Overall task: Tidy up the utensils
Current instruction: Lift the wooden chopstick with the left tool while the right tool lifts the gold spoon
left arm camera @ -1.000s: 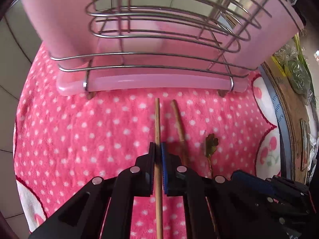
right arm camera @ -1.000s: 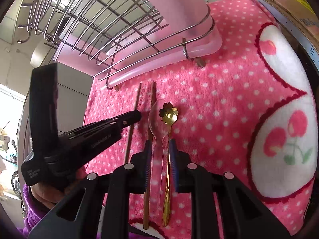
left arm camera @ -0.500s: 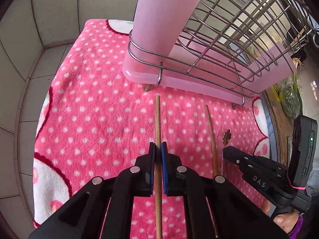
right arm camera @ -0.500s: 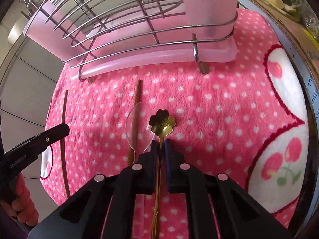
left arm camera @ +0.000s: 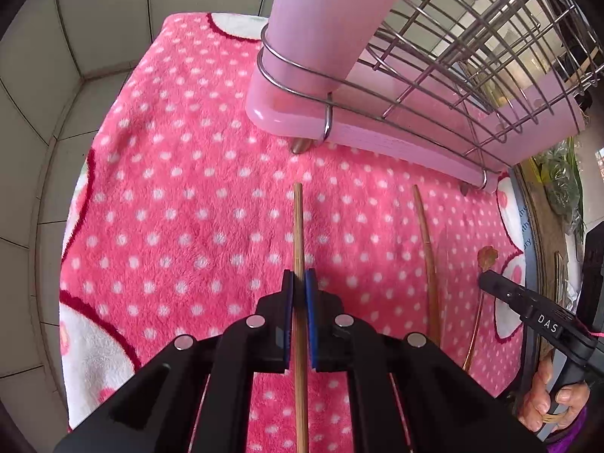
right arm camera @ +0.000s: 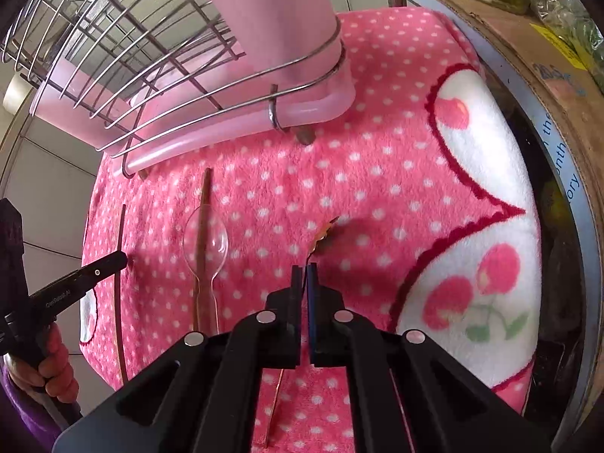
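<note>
My left gripper (left arm camera: 299,283) is shut on a wooden chopstick (left arm camera: 298,226) and holds it above the pink dotted towel (left arm camera: 188,207). A second chopstick (left arm camera: 426,238) lies to its right. My right gripper (right arm camera: 305,275) is shut on a gold flower-head spoon (right arm camera: 321,238), lifted and twisted on edge. A clear plastic spoon (right arm camera: 205,249) lies across the second chopstick (right arm camera: 202,226) on the towel. The wire dish rack (left arm camera: 453,56) with its pink tray (left arm camera: 377,139) stands just behind. The left gripper's held chopstick also shows in the right wrist view (right arm camera: 120,283).
Tiled walls (left arm camera: 94,37) close the left and back. A cardboard box (right arm camera: 528,56) with greens borders the towel's right edge. The rack's pink utensil cup (right arm camera: 264,19) stands at its near corner.
Both grippers have risen and drawn apart with their utensils. The right gripper closed on the gold spoon, lifted it and turned it on edge. The left chopstick has moved left, away from the second one.
</note>
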Demonstrator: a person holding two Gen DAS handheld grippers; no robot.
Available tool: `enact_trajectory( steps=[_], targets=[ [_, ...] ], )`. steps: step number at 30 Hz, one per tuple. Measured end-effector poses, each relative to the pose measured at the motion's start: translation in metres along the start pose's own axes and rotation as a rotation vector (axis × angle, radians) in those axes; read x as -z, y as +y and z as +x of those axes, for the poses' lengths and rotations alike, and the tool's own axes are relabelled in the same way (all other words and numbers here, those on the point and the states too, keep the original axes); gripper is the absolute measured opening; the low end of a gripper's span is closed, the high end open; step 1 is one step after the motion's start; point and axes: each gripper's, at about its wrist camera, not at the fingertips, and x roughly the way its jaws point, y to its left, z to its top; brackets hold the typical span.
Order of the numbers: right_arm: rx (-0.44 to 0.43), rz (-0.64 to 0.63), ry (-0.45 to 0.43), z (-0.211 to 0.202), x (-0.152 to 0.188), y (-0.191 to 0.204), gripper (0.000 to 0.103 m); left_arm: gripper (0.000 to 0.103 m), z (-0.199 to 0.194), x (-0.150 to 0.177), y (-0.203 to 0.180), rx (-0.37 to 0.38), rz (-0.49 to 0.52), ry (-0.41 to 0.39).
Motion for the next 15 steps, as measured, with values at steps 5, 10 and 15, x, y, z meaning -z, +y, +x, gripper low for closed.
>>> enact_trajectory(
  steps=[5, 10, 15],
  targets=[
    [-0.008, -0.011, 0.035, 0.021, 0.004, 0.015, 0.006, 0.006, 0.008, -0.003, -0.004, -0.025, 0.012, 0.032],
    [-0.031, 0.008, 0.020, 0.026, 0.003, 0.017, 0.006, 0.006, 0.012, -0.010, -0.006, -0.035, 0.024, 0.057],
    [-0.103, 0.041, -0.018, 0.006, 0.012, -0.012, 0.004, 0.006, 0.007, -0.008, -0.004, -0.018, 0.019, 0.022]
  ],
)
